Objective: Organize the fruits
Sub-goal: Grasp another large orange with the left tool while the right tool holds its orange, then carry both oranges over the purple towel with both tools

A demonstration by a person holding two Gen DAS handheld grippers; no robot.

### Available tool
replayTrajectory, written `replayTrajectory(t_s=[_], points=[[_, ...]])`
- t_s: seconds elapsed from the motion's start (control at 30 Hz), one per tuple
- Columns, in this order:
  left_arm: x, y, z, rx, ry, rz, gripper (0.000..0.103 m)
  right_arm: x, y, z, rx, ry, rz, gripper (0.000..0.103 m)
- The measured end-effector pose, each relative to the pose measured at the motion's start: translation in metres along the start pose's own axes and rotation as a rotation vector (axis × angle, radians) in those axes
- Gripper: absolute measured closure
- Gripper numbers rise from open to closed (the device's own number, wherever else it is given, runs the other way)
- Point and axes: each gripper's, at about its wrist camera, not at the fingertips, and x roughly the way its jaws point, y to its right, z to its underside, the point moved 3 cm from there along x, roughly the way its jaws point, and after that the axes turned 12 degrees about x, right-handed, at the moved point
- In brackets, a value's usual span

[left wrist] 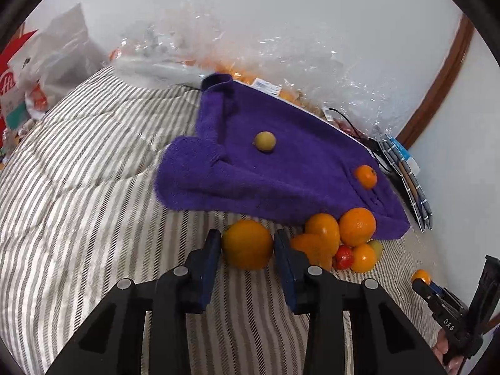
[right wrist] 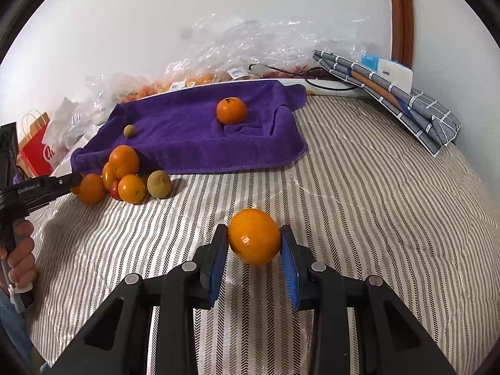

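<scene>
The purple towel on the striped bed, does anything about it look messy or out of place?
Yes. The purple terry towel lies rumpled, its edges rolled up, with only a small orange and a little green fruit on it. The heap of oranges sits off its front edge, on the striped bedcover.

The right gripper [right wrist: 253,243] holds an orange [right wrist: 253,240] between its jaws above the striped bed [right wrist: 359,203]. At left, the left gripper [right wrist: 73,182] meets a fruit pile [right wrist: 131,178] beside the purple towel [right wrist: 193,137], which carries another orange [right wrist: 231,110].
</scene>
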Motion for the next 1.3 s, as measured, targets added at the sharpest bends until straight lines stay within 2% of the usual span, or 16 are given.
replayTrajectory(t_s=[0.13,0.33,0.43,0.57,0.7,1.03,1.13,1.23,1.3], points=[[-0.015,-0.005,-0.004,-0.034,0.079,0.017,0.070,0.002,-0.006,0.002,-0.035,-0.009,0.021,0.070],[-0.021,-0.011,-0.004,-0.060,0.114,0.004,0.070,0.001,-0.012,0.005,-0.077,-0.002,0.014,0.070],[-0.020,-0.010,-0.005,-0.049,0.110,-0.022,0.070,-0.003,-0.013,0.005,-0.076,0.010,-0.011,0.070],[-0.028,-0.006,-0.006,-0.030,0.140,-0.009,0.070,-0.002,-0.012,0.004,-0.066,-0.007,-0.066,0.070],[-0.036,-0.001,-0.007,0.004,0.185,-0.057,0.070,0.003,-0.010,0.001,-0.041,-0.032,-0.055,0.070],[-0.033,-0.001,-0.009,0.025,0.177,-0.116,0.070,0.001,0.006,-0.005,0.060,-0.023,-0.031,0.070],[-0.037,-0.001,-0.008,0.025,0.159,-0.152,0.070,0.000,0.003,-0.009,0.047,-0.027,-0.016,0.070],[-0.047,-0.004,-0.007,-0.015,0.149,-0.137,0.070,-0.004,-0.004,-0.017,0.026,-0.020,-0.016,0.070],[-0.056,-0.005,-0.010,-0.020,0.141,-0.158,0.070,-0.005,-0.009,-0.025,0.018,-0.017,-0.023,0.070]])
